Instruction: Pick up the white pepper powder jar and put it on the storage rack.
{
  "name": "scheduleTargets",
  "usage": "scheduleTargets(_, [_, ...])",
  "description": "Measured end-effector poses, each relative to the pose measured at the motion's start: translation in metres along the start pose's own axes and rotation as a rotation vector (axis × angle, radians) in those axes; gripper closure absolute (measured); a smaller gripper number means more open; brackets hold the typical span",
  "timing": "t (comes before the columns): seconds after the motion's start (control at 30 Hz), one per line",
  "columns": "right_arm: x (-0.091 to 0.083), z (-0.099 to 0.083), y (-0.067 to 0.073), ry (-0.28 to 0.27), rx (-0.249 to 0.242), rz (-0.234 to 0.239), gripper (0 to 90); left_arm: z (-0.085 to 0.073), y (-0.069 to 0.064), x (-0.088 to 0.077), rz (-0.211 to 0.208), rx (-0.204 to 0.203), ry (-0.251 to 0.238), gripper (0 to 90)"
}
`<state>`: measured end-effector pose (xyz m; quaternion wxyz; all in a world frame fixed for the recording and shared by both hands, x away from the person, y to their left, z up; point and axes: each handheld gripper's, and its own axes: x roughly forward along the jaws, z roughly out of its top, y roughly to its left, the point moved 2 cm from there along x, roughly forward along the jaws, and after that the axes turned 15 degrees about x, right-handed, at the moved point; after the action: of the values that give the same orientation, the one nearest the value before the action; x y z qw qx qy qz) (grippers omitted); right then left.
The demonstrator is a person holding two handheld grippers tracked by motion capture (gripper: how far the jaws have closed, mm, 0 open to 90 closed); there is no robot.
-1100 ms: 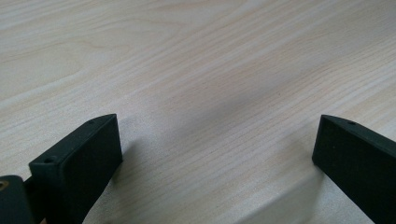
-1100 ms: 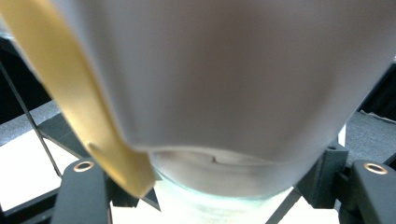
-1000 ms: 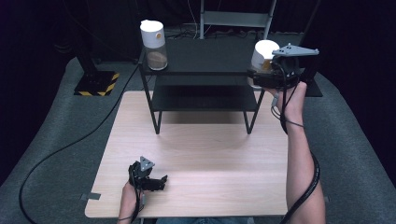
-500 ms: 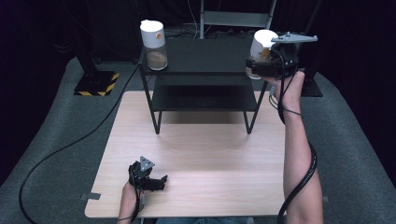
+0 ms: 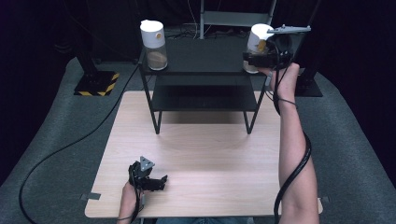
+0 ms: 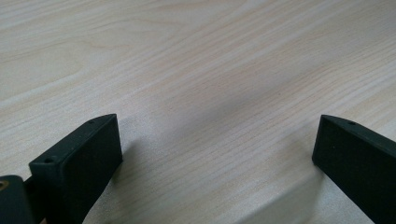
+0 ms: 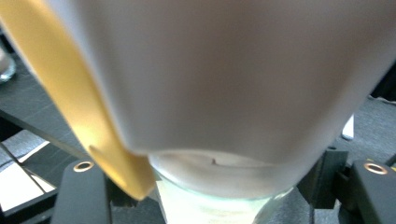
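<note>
A glass jar (image 5: 258,39) with a white lid and a yellow tab is at the right end of the black shelf's (image 5: 201,72) top level. My right gripper (image 5: 254,59) is shut on its glass body just under the lid. In the right gripper view the jar (image 7: 224,93) sits very close between the two jaws of my right gripper (image 7: 229,186). A second white-lidded jar (image 5: 153,44) with brown contents stands at the left end of the top level. My left gripper (image 5: 156,182) rests low over the wooden table (image 5: 210,158) near its front edge. In its own view the left gripper (image 6: 217,126) is open with nothing between its jaws.
The black two-level shelf stands at the back of the table, its lower level (image 5: 201,98) bare. A black cable (image 5: 56,149) runs over the grey floor at the left. A post base with yellow-black stripes (image 5: 95,86) stands left of the shelf.
My right gripper has carried the jar up and a little to the left, toward the shelf's top level. The left gripper has stayed where it was.
</note>
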<state>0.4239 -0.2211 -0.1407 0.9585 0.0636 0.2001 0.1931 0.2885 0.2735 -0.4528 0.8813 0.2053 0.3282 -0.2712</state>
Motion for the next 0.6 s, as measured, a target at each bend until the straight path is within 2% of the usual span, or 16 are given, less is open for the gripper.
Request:
scheduleTargets(0.27, [0.014, 0.009, -0.001, 0.035, 0.009, -0.04, 29.8, 0.0, 0.0, 0.0, -0.001, 0.001, 0.0, 0.9])
scheduleTargets(0.47, [0.015, 0.01, -0.009, 0.04, 0.037, -0.016, 29.8, 0.0, 0.0, 0.0, -0.001, 0.001, 0.0, 0.9])
scheduleTargets(0.6, [0.015, 0.01, -0.009, 0.042, 0.039, -0.015, 29.8, 0.0, 0.0, 0.0, -0.001, 0.001, -0.001, 0.9])
